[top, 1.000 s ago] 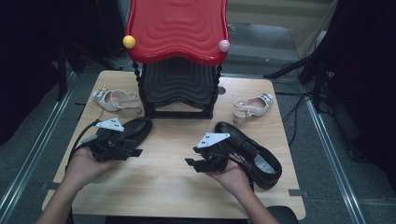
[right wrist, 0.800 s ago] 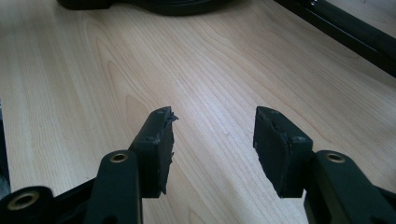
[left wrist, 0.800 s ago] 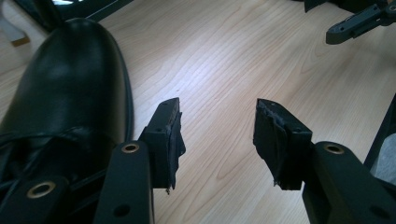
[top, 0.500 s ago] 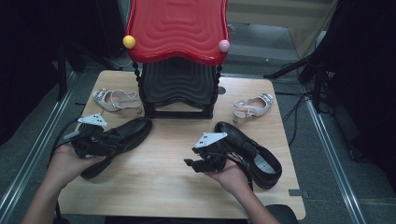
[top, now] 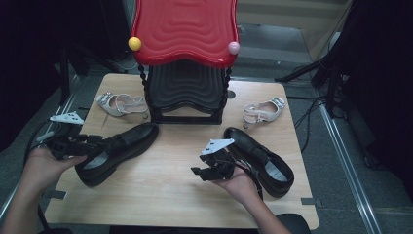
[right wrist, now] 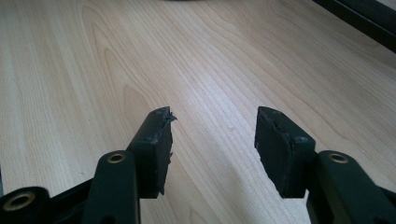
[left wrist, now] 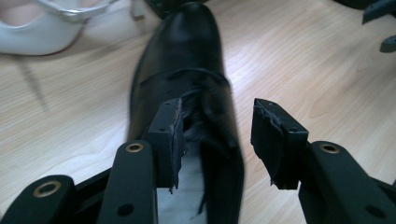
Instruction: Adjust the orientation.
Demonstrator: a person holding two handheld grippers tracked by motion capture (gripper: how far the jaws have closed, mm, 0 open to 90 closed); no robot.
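Step in hand: I judge I am lining my left tongs [left wrist: 217,135] up on the near black shoe [top: 117,151] at its heel end, to take hold of it; no grip is made yet.
Left tongs: open, jaws set wide. In the left gripper view the shoe's opening and tongue lie between them, one pad close by the collar, the other clear of the leather.
Left hand: my left hand [top: 46,163] comes in low at the surface's left edge, wrist about level, tongs pointing along the shoe toward its toe.
Right tongs: my right tongs [top: 209,170] are open and hold nothing, with bare wood between the jaws in the right gripper view.
Right hand: palm up under the tool, resting near the front middle of the surface [top: 160,195], just beside the second black shoe [top: 260,158].
Task's thing: the near black shoe lies on its sole at the left, toe aimed at the rack.
Next move: I think it calls for easing forward and closing on the shoe's side wall.
Farther off: the red-topped shoe rack [top: 185,63], with a white sandal [top: 119,104] on each side.
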